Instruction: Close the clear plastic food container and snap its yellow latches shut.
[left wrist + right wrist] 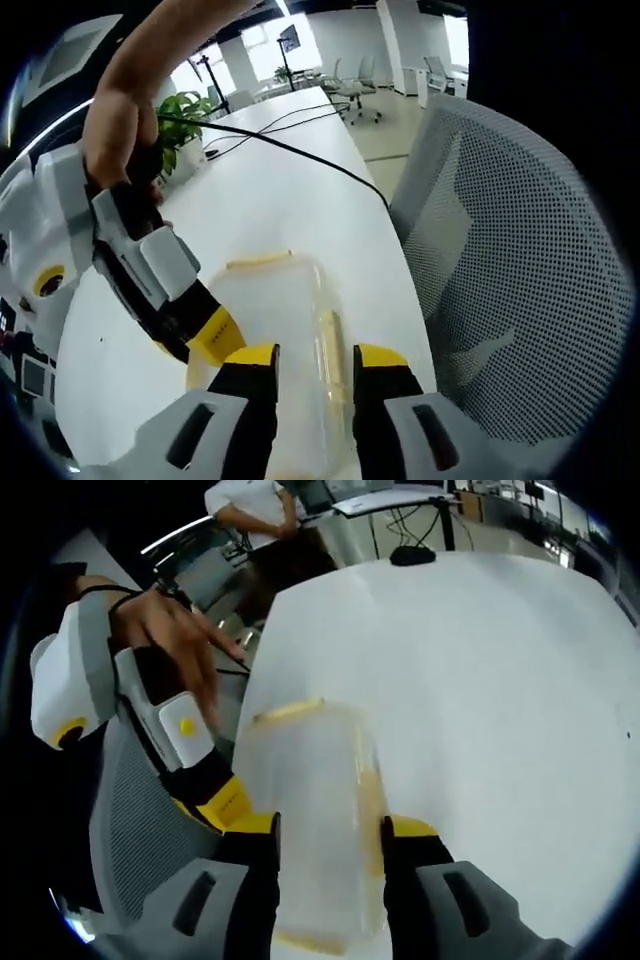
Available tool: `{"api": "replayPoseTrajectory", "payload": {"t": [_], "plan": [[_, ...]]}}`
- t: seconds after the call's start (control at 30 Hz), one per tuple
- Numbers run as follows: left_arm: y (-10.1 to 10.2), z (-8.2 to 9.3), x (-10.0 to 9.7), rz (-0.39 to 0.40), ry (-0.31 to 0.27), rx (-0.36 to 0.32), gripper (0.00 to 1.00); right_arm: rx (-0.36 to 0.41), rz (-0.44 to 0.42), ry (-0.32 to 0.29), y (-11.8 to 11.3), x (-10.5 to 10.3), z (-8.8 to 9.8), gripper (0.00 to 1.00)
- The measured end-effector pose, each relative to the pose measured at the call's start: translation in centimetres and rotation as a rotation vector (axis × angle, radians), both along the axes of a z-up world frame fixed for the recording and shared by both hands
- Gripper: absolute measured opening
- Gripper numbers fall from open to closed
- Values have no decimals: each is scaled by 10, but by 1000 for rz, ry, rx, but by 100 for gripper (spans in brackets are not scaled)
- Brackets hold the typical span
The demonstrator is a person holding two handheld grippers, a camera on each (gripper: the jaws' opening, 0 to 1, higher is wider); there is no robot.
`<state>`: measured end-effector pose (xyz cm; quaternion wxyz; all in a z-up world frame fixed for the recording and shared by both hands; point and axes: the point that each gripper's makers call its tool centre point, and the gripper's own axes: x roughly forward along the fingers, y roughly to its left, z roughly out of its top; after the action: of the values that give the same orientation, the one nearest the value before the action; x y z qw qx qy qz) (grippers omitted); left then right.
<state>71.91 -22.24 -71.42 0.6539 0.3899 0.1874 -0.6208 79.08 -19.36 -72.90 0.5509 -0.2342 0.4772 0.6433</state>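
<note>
— Two grippers are on the job, and both sit at the clear container (285, 340). Your left gripper (315, 365) has its yellow-tipped jaws parted, and they stand over the container's near end, with one yellow latch (331, 345) lying along the edge right between them.

— Are you gripping that latch?

— I cannot tell. The jaws stand apart with a gap between them, and the latch runs up through that gap; whether either tip presses on it is not clear.

— And your right gripper?

— In the right gripper view your right gripper (330, 830) is spread wider, one jaw on each long side of the container (315, 820), which rests on the white table (500, 680). The jaws straddle it closely; actual contact I cannot make out. A yellow latch (287, 711) shows at the far end, another along the side by the jaw, and a third at the near end.

— Where do the two meet?

— At a corner of the box. In the left gripper view your right gripper (215, 335) comes in from the left, its yellow tip beside the container's corner, your hand (125, 130) around its body. A black cable (300, 155) runs over the table (280, 200), and a grey mesh chair (520, 280) stands right beside it.
</note>
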Motion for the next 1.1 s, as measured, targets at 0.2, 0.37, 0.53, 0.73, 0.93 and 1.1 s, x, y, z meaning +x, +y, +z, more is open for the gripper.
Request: {"api": "replayPoseTrajectory", "payload": {"t": [0.2,0.37,0.53,0.73,0.93,1.1], "plan": [[1,-2,0,-44,-94,-24,20,-2,-3,-3,0,0,0,37],[1,-3,1,-50,-123,-42,20,-10,-1,-5,0,0,-1,37],[0,-3,4,-35,-112,-49,19,-12,-4,-9,0,1,-1,37],[-2,-2,9,44,-49,-43,15,-10,-4,-25,0,0,-1,37],[-1,-1,9,35,-22,-50,13,-24,-1,-24,0,1,-2,37],[-3,2,10,35,12,-51,17,-33,-2,-18,0,0,0,37]]}}
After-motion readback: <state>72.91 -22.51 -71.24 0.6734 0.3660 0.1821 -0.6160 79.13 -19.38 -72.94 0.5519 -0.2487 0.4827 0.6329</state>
